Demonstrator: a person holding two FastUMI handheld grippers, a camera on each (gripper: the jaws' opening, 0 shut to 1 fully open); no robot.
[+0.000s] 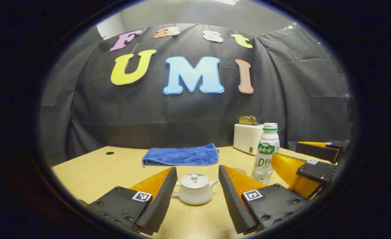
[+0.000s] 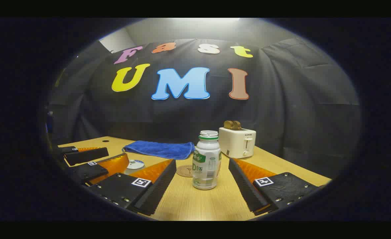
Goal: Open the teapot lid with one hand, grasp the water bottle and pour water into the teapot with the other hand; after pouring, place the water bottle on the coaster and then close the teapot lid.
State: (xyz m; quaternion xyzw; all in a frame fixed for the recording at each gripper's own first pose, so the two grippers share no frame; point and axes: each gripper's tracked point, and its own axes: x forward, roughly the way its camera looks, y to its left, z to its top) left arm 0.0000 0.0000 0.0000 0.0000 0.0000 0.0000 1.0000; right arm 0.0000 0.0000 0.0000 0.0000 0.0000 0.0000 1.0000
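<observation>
A white teapot (image 1: 194, 192) with its lid (image 1: 194, 179) on stands on the wooden table (image 1: 92, 172), between the fingers of my open left gripper (image 1: 197, 171), which touch nothing. Its lid (image 2: 135, 164) also peeks out in the right gripper view beside the left gripper (image 2: 117, 156). A white water bottle (image 2: 207, 161) with a green label stands upright between the spread fingers of my open right gripper (image 2: 202, 162), untouched. A round woven coaster (image 2: 184, 171) lies just behind the bottle to its left. In the left gripper view the bottle (image 1: 265, 154) stands at the right, the right gripper (image 1: 286, 151) beside it.
A folded blue towel (image 1: 181, 155) lies at the back of the table. A white toaster (image 2: 237, 142) with bread in it stands at the back right, behind the bottle. There is a small hole (image 1: 109, 153) in the table's far left.
</observation>
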